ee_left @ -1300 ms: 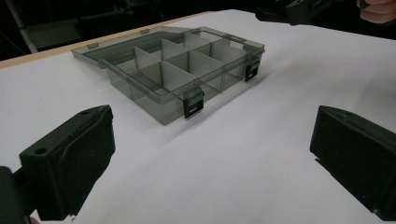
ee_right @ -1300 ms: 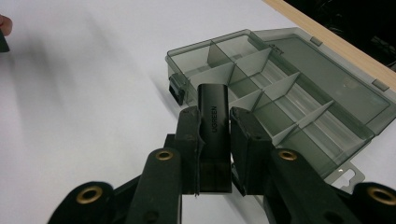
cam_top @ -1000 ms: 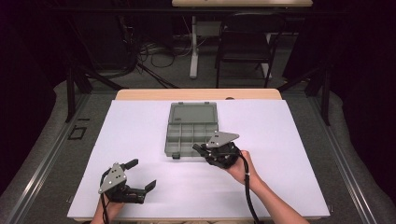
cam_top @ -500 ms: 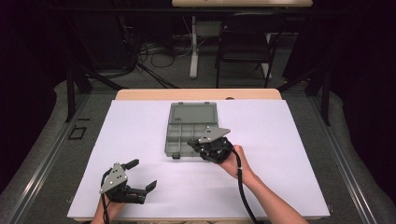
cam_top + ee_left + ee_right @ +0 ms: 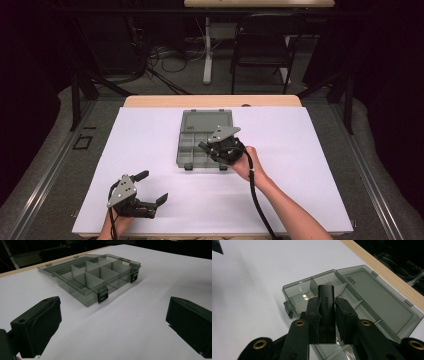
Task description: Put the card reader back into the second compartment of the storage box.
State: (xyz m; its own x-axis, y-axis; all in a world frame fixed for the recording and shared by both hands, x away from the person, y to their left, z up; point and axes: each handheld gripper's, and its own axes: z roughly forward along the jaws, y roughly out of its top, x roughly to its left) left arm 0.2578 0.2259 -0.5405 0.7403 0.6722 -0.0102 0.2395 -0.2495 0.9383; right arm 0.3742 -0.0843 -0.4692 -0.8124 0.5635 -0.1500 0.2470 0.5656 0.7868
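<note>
A smoky grey plastic organizer box (image 5: 196, 145) (image 5: 97, 275) (image 5: 367, 297) lies open mid-table, its lid flat behind it and its dividers bare. Over the box's front right compartments hovers my right gripper (image 5: 212, 146) (image 5: 327, 305), shut on a black rectangular block marked UGREEN (image 5: 326, 312), held lengthwise between the pads above the compartments. My left gripper (image 5: 151, 189) rests near the table's front left corner, jaws wide apart with nothing between them; its black fingers (image 5: 37, 325) frame the box from a distance.
A white sheet (image 5: 310, 165) covers the table, with a wooden edge (image 5: 210, 101) at the far side. Beyond the table stand a chair (image 5: 265, 45) and cables on the floor. Two black latches (image 5: 103, 295) hang on the box's front wall.
My right gripper has moved left and slightly away from the person, from beside the box's front right corner to over its compartments, still carrying the block. The left gripper has stayed put.
</note>
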